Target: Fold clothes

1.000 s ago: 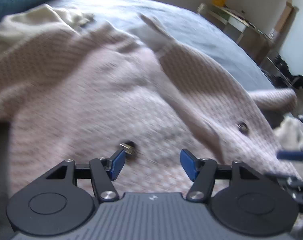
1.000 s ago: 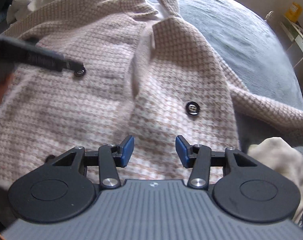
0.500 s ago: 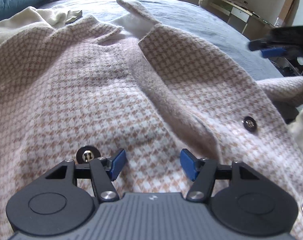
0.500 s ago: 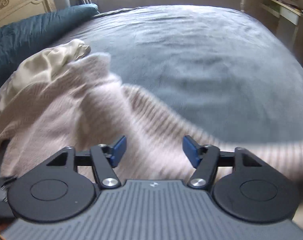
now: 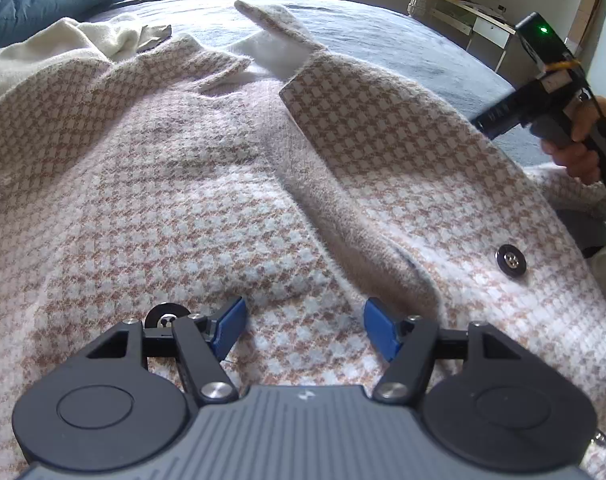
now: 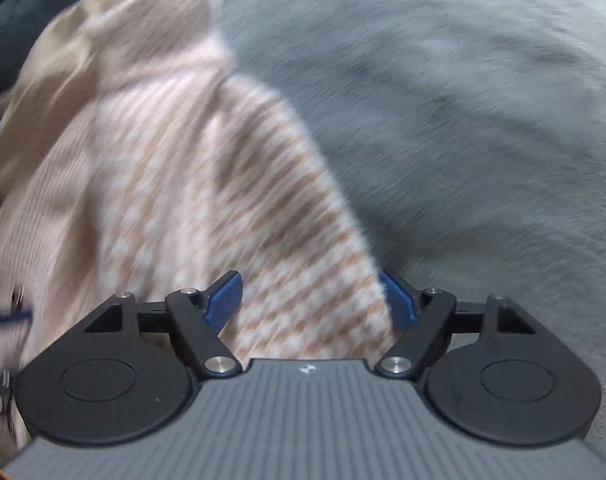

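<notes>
A pink and tan houndstooth cardigan (image 5: 207, 184) with black buttons (image 5: 511, 260) lies spread front-up on the grey bed. My left gripper (image 5: 303, 330) is open and empty, low over the cardigan's lower front beside a button (image 5: 165, 315). My right gripper (image 6: 311, 300) is open, its blue fingers straddling a strip of the cardigan (image 6: 303, 300), probably the sleeve, at its edge on the bedspread; that view is motion-blurred. The right gripper's body shows in the left wrist view (image 5: 543, 80), held by a hand at the right.
The grey bedspread (image 6: 463, 100) stretches to the right. A cream garment (image 5: 63, 48) lies beyond the cardigan's left shoulder, with a dark blue pillow (image 5: 43, 4) behind. A desk and shelves (image 5: 475, 16) stand past the bed at the far right.
My right gripper swung away from the cardigan's front to the right side and dropped low over the sleeve edge. My left gripper steadied over the lower front, barely moving in the last half second.
</notes>
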A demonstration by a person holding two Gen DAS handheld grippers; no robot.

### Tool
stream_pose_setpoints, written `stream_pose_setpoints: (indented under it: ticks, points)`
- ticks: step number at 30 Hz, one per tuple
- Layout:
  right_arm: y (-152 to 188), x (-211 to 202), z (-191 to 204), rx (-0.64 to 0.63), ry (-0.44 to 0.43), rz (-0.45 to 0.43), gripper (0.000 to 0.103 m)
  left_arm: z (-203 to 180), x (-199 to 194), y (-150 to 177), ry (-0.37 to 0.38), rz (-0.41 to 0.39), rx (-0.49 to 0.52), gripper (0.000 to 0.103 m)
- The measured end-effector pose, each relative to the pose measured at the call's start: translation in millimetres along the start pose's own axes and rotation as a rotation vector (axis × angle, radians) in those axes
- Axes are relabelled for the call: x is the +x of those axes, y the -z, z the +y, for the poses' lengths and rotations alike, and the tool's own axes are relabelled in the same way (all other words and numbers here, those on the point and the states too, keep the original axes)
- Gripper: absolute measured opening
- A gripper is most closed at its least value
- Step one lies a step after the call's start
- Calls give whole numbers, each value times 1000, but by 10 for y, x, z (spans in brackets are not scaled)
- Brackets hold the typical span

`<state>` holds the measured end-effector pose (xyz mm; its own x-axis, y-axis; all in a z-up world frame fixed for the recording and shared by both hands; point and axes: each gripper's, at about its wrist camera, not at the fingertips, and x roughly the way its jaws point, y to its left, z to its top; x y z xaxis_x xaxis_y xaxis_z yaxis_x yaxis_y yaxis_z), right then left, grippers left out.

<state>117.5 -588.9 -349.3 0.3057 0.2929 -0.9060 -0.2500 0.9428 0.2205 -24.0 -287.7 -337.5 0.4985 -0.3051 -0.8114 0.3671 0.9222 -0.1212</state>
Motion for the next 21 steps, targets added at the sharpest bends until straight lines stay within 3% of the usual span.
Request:
stream_pose_setpoints:
  ticks: [1,4,6,10,13,17,21]
  points:
    - [9,3,67,-37,18,18,68,-10,4,-2,-4,-2,5,66]
    - [1,1,301,-131,83,53,36,-35,1,-6,-18,-6,8,66]
    - [20,-1,609,-256,236,53,8,-36,-17,-18,-22,-15,-10,65]
    - [212,-68,1131,-607,477,-27,7,-25,-70,-90,-2,-47,-44,64]
    - [258,-154,1184,-758,647,-100,6,-104,-76,-145,-18,-75,20,64]
    - [269,-131,1088,-907,850,-153,6,-188,74,-172,-46,-50,96,64]
    - [191,113,911,-928,860,-115,6,-248,228,-139,-76,-36,163,66]
